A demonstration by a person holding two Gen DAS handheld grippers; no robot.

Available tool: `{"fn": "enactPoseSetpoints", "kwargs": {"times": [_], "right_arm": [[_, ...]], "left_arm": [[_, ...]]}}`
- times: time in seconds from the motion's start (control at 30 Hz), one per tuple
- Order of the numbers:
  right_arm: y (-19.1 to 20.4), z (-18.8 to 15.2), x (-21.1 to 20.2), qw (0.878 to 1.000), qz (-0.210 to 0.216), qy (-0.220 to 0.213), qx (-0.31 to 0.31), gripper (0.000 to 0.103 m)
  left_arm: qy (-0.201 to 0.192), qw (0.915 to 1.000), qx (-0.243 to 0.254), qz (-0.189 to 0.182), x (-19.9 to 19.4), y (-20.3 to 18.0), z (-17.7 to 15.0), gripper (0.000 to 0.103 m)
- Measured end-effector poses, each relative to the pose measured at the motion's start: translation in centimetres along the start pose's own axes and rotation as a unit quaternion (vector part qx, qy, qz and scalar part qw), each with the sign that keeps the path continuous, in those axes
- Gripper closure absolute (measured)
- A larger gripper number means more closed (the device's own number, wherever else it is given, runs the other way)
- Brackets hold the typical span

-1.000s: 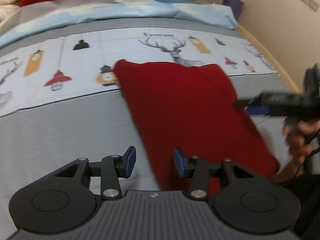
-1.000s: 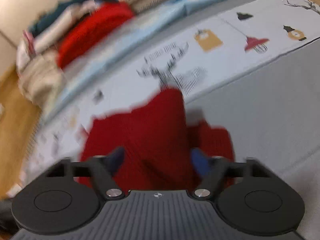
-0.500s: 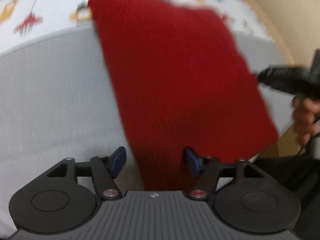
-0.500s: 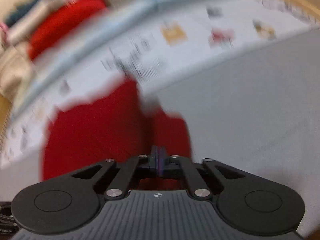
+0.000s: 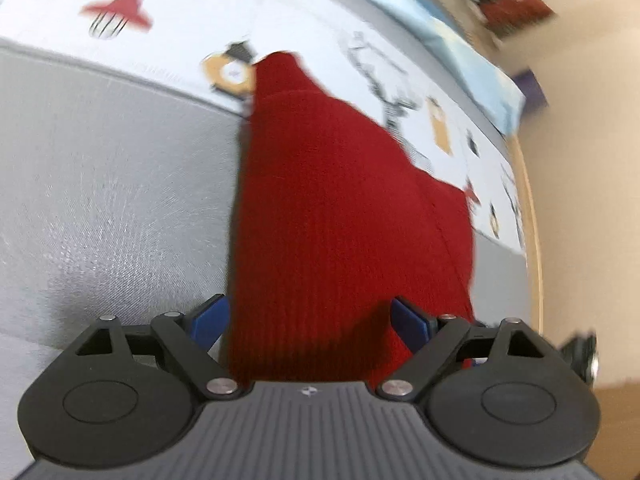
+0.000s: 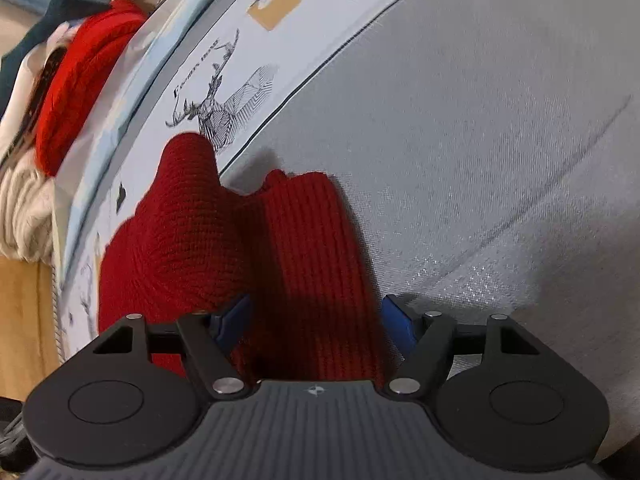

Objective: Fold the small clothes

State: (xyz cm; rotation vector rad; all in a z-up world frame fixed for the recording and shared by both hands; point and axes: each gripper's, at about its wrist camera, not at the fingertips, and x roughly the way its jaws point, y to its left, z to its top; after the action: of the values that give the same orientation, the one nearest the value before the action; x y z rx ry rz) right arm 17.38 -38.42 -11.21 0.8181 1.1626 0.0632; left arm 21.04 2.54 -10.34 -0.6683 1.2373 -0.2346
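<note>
A dark red knitted garment (image 5: 344, 208) lies folded on the grey bed cover (image 5: 100, 184). My left gripper (image 5: 310, 322) hangs just above its near end. Its jaws are opening, and the red knit lies between the blue pads (image 5: 208, 320) without being pressed. In the right wrist view the same garment (image 6: 240, 232) shows a bulging fold on the left and a flatter ribbed strip on the right. My right gripper (image 6: 314, 322) is low over that strip, jaws opening, with the knit between them and the pads (image 6: 396, 320) apart from it.
A white band printed with deer and lamps (image 6: 240, 92) crosses the cover behind the garment. Beyond it lie a light blue sheet (image 5: 460, 44), a bright red knit (image 6: 80, 80) and a cream knit pile (image 6: 24, 208). The bed's wooden edge (image 5: 534, 216) runs along the right.
Both grippers dropped closer to the garment and rolled. The left jaws widened steadily. The right jaws snapped shut half a second ago and stand apart again. The garment now shows a raised fold.
</note>
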Motion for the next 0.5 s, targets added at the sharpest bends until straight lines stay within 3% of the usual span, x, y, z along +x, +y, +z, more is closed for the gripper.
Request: {"fn": "enactPoseSetpoints", "kwargs": {"times": [0.1, 0.3, 0.4, 0.5], "right_arm": [[-0.5, 0.2, -0.2, 0.999, 0.027, -0.003, 0.037, 0.028], [-1.7, 0.6, -0.5, 0.991, 0.096, -0.011, 0.093, 0.022], [-1.1, 0.6, -0.5, 0.992, 0.109, -0.003, 0.069, 0.01], [1.1, 0.0, 0.5, 0.996, 0.087, 0.022, 0.004, 0.006]], "left_arm": [[0.006, 0.999, -0.034, -0.028, 2.1, 1.1, 0.6, 0.009], [0.008, 0.9985, -0.024, -0.049, 4.8, 1.4, 1.2, 0.002], [0.007, 0.9983, -0.021, -0.053, 5.7, 1.1, 1.3, 0.002], [0.007, 0.999, -0.011, -0.043, 5.7, 0.3, 1.5, 0.004]]}}
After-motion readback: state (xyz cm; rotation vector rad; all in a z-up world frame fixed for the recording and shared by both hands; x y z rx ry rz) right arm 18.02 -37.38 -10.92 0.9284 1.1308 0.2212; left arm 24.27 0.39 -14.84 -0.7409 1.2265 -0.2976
